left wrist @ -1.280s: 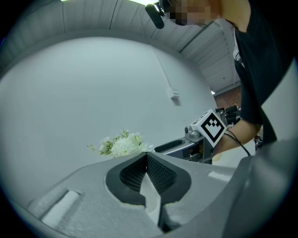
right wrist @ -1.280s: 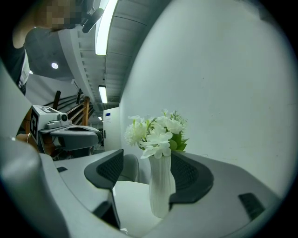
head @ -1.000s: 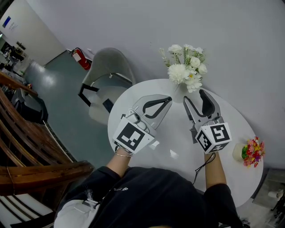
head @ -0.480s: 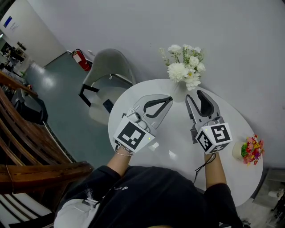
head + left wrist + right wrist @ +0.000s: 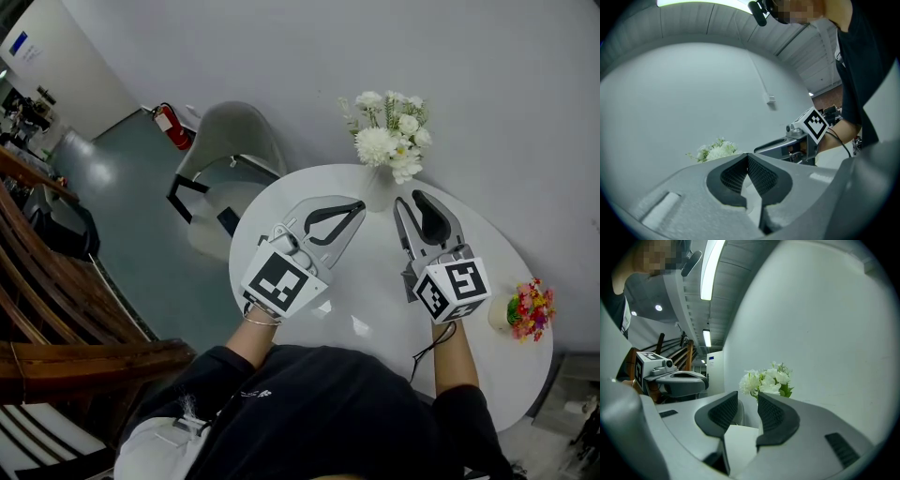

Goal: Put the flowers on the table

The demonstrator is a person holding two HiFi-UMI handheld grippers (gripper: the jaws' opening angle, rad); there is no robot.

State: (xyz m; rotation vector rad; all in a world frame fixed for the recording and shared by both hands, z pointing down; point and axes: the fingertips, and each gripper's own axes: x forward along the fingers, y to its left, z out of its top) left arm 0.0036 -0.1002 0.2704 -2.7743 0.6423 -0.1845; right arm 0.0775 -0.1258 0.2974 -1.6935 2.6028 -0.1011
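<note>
A bunch of white flowers (image 5: pixel 389 150) stands in a pale vase (image 5: pixel 379 192) at the far edge of the round white table (image 5: pixel 366 281). My right gripper (image 5: pixel 413 200) hovers just right of the vase, its tips close to it. Its jaws are closing, with a narrow gap and nothing pressed between the pads; the right gripper view shows the right gripper (image 5: pixel 747 397) with the flowers (image 5: pixel 764 380) beyond the gap. My left gripper (image 5: pixel 356 206) sits left of the vase, shut and empty. From the left gripper (image 5: pixel 747 157) the flowers (image 5: pixel 715 151) appear ahead to the left.
A small pot of colourful flowers (image 5: pixel 530 311) sits at the table's right edge. A grey chair (image 5: pixel 230 141) stands behind the table on the left, with a red fire extinguisher (image 5: pixel 169 122) by the wall. Wooden railings (image 5: pixel 56 309) fill the left side.
The right gripper's jaws have narrowed from wide apart to a slim gap. Both grippers have held their places near the vase, shifting only slightly.
</note>
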